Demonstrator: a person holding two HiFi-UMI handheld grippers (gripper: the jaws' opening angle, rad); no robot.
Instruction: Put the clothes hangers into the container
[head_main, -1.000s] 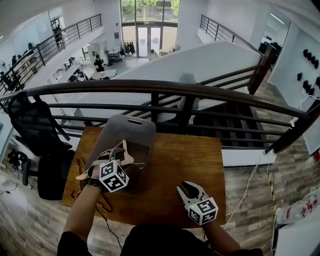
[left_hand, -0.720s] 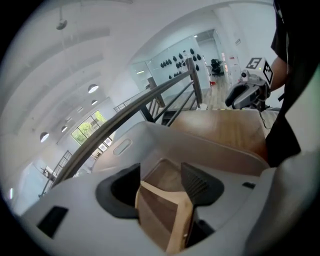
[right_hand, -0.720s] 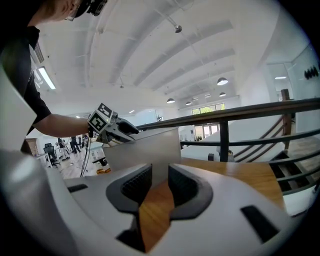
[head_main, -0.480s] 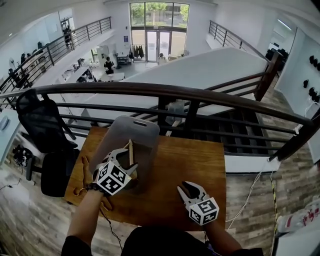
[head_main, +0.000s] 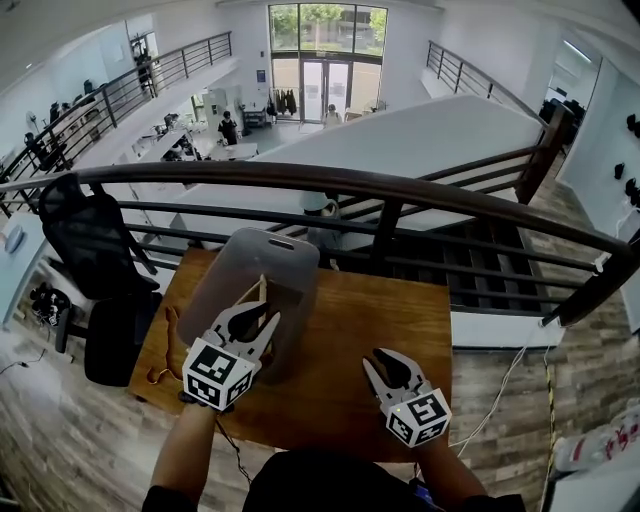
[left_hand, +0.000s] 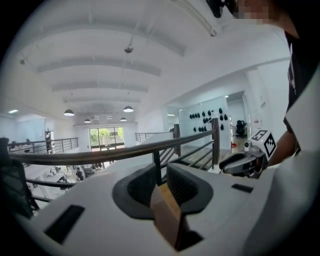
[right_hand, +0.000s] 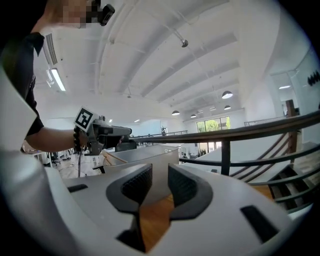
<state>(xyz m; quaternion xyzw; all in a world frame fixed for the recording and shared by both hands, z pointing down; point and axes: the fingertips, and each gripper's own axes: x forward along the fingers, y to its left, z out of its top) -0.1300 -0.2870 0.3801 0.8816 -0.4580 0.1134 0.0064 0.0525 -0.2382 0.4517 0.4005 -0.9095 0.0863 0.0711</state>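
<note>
A grey translucent container (head_main: 270, 240) stands on the wooden table (head_main: 370, 310), also seen in the right gripper view (right_hand: 150, 157). A wooden hanger bar (head_main: 262, 290) pokes up inside it, just ahead of my left gripper (head_main: 258, 318). In the left gripper view the jaws of that gripper (left_hand: 162, 192) are closing, with a wooden hanger piece (left_hand: 167, 215) wedged between the pads. More hangers (head_main: 165, 345) lie on the table's left edge. My right gripper (head_main: 385, 362) rests over the table's near right part, jaws slightly apart and empty (right_hand: 159, 187).
A dark railing (head_main: 400, 195) runs right behind the table, with a drop to a lower floor beyond. A black office chair (head_main: 85, 240) stands to the left. The left gripper (right_hand: 107, 132) and the right gripper (left_hand: 240, 162) show in each other's views.
My left gripper has drawn back toward me from over the container, and its jaws have come closer together. The hanger bar stays standing in the container. The right gripper has hardly moved.
</note>
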